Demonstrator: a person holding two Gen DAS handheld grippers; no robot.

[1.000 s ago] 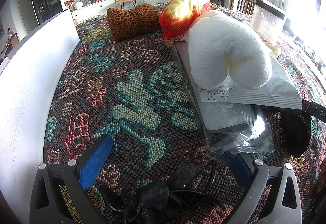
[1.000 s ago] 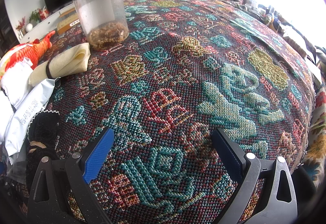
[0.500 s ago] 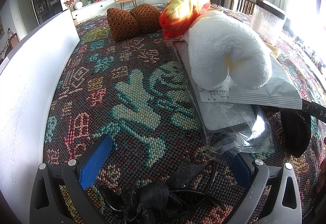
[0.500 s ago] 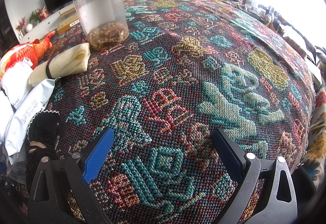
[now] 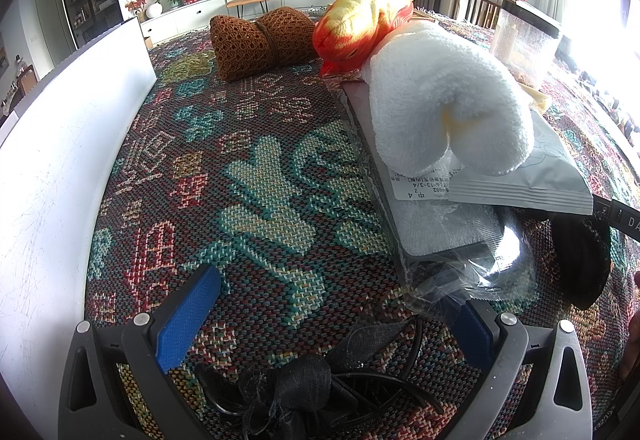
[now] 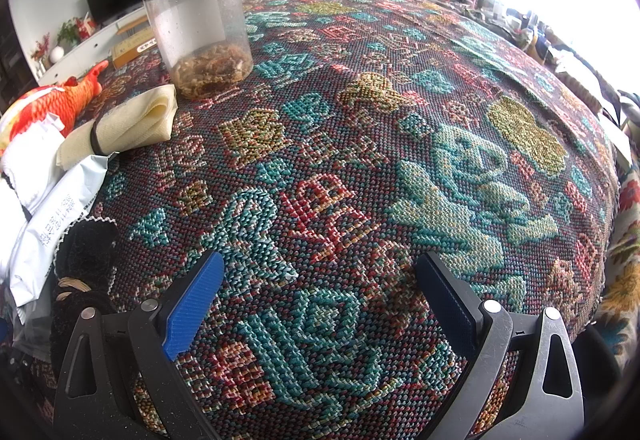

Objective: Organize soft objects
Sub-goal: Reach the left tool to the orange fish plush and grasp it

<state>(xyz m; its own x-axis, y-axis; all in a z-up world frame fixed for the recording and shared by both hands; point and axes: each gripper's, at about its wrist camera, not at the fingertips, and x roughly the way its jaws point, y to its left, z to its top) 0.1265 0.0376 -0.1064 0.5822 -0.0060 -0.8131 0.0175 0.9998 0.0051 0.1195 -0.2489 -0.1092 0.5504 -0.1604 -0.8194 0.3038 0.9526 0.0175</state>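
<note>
Soft things crowd the patterned tablecloth (image 5: 260,207): a rolled white towel (image 5: 448,111) lies on a grey pouch (image 5: 540,183), an orange plush fish (image 5: 360,23) touching its far end, a brown knit bundle (image 5: 260,43) far left. Left gripper (image 5: 332,320) and right gripper (image 6: 320,296) hover with jaws apart, empty.

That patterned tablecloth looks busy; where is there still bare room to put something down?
Two bare stretches: between the white board and the pile under the white towel, in front of the brown knit bundle; and the wide cloth right of the clear jar. Crowded: the pile of towel, fish plush and grey pouches.
</note>
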